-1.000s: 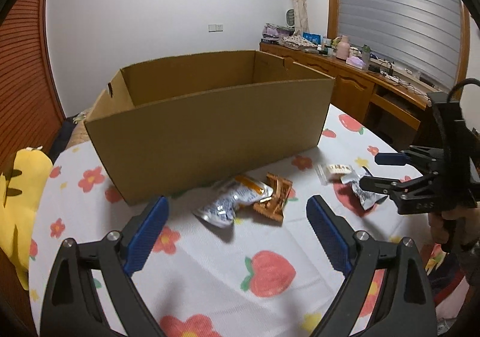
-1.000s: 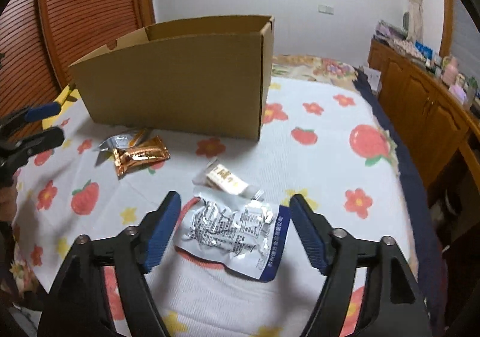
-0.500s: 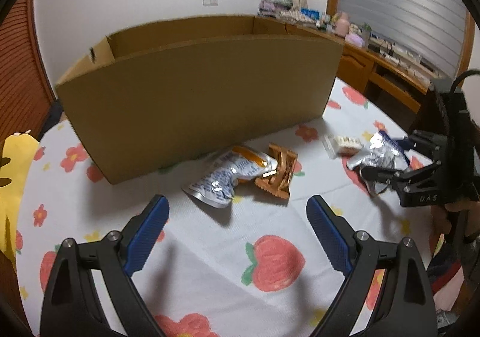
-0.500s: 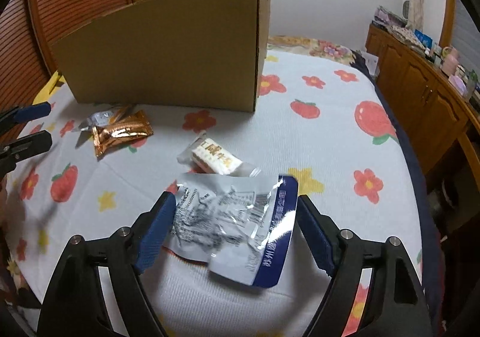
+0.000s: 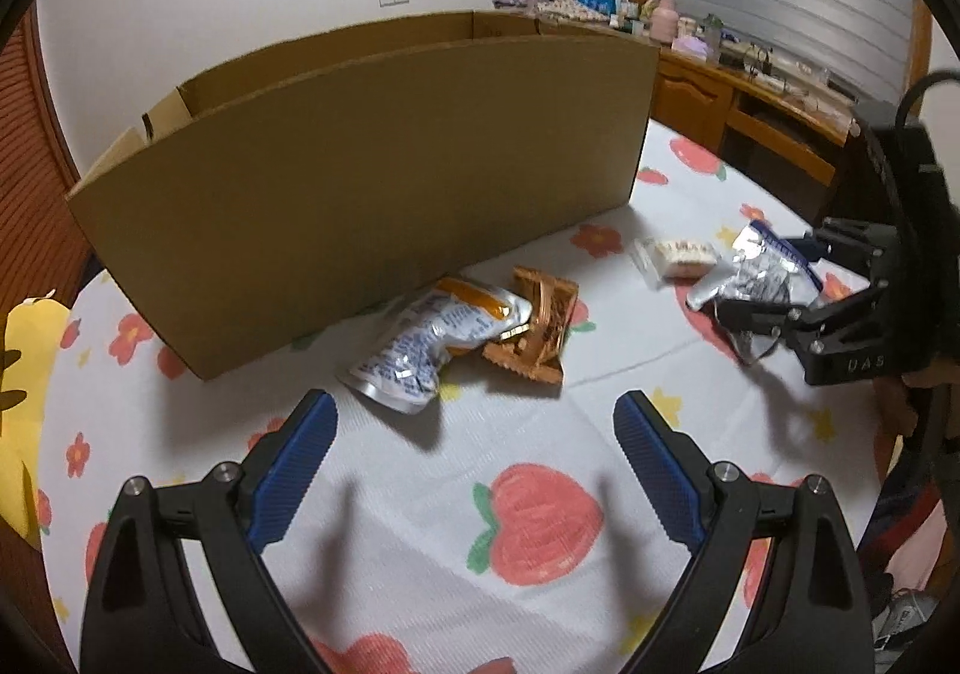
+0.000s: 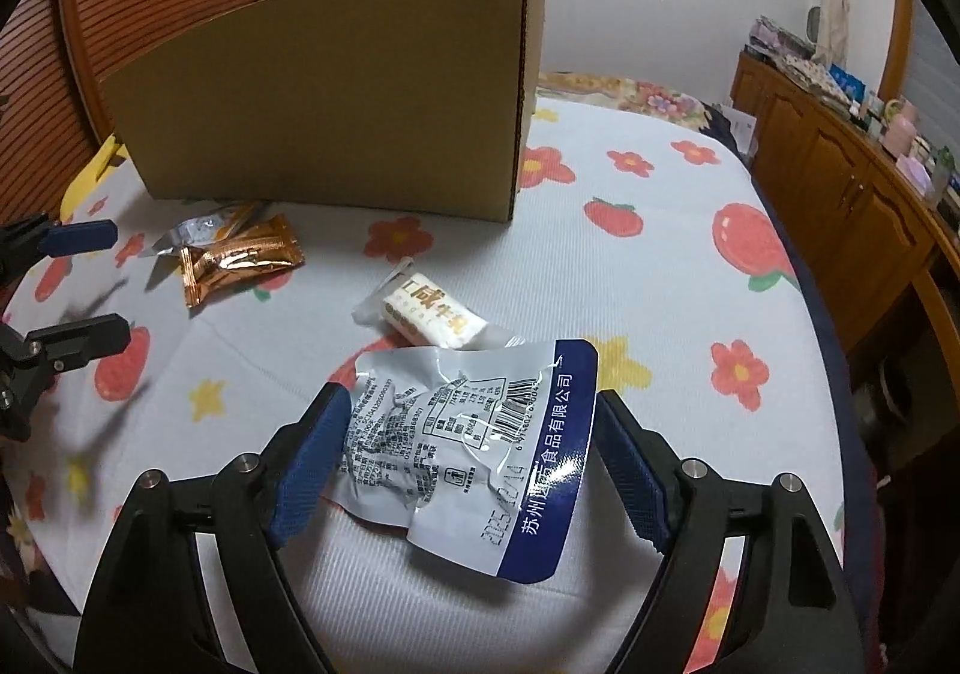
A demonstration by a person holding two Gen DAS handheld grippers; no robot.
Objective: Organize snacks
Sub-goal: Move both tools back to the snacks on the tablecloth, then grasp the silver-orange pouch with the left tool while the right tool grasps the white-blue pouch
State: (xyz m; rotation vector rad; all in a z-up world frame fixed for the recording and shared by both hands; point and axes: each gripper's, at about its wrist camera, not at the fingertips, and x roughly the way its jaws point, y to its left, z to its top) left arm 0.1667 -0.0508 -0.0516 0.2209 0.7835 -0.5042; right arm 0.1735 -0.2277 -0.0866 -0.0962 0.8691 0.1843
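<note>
A large open cardboard box [image 5: 372, 176] stands on the flowered tablecloth [image 5: 540, 524]; it also shows in the right wrist view [image 6: 336, 98]. My right gripper [image 6: 468, 452] has closed around a silver and blue snack packet [image 6: 480, 446], whose edges touch both pads; the packet is lifted at its far edge. From the left wrist view the same gripper [image 5: 774, 290] pinches that packet [image 5: 750, 278]. My left gripper [image 5: 474, 434] is open and empty, just short of a silver and orange pouch [image 5: 432, 344] and a copper packet [image 5: 534, 326]. A small white packet [image 6: 432, 314] lies ahead of the right gripper.
A wooden sideboard [image 6: 840, 182] with bottles and clutter runs along the right wall. A yellow cushion [image 5: 24, 404] lies at the table's left edge. The table's right edge drops off near a dark border [image 6: 840, 374].
The right gripper has moved onto the silver and blue packet and narrowed around it, tipping it up. The left gripper has moved lower and closer to the pouches by the box.
</note>
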